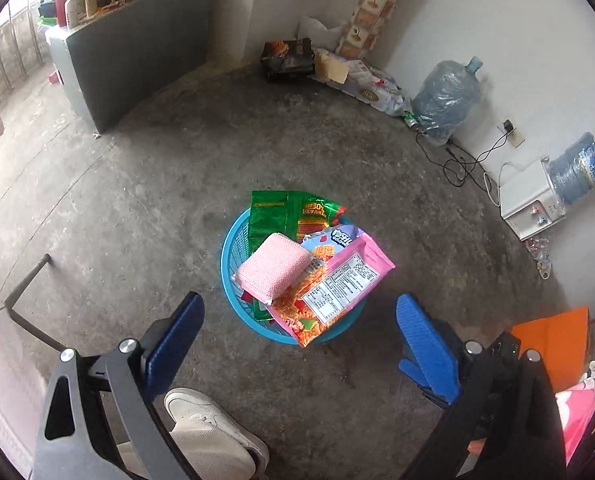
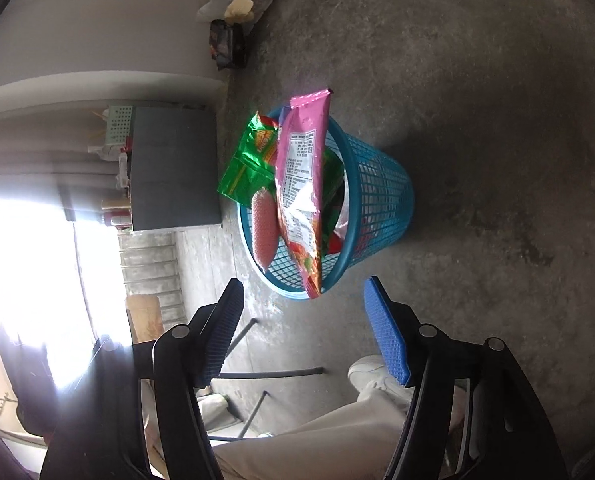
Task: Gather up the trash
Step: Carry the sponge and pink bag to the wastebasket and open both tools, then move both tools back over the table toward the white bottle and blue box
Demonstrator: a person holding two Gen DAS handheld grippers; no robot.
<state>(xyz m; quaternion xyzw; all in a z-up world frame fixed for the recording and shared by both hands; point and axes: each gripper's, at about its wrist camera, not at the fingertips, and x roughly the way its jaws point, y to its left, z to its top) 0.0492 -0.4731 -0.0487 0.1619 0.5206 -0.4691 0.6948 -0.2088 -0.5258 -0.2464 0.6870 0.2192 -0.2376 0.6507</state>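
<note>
A blue mesh waste basket (image 1: 233, 252) (image 2: 381, 188) stands on the concrete floor, piled with trash. A pink sponge (image 1: 273, 272) (image 2: 263, 228) lies on top, beside a pink snack wrapper (image 1: 345, 280) (image 2: 301, 168) that juts past the rim. Green wrappers (image 1: 285, 212) (image 2: 249, 160) stick out at the basket's far side. My left gripper (image 1: 297, 312) hangs open above the basket with nothing between its blue pads. My right gripper (image 2: 303, 292) is also open and empty, just short of the basket's rim.
A person's white shoe (image 1: 201, 412) (image 2: 373, 372) and light trouser leg (image 2: 317, 440) are below the grippers. A grey cabinet (image 1: 137, 52), water jugs (image 1: 445, 100), a white dispenser (image 1: 529, 204) with cables and litter line the walls. Dark metal chair legs (image 2: 257, 376) stand near.
</note>
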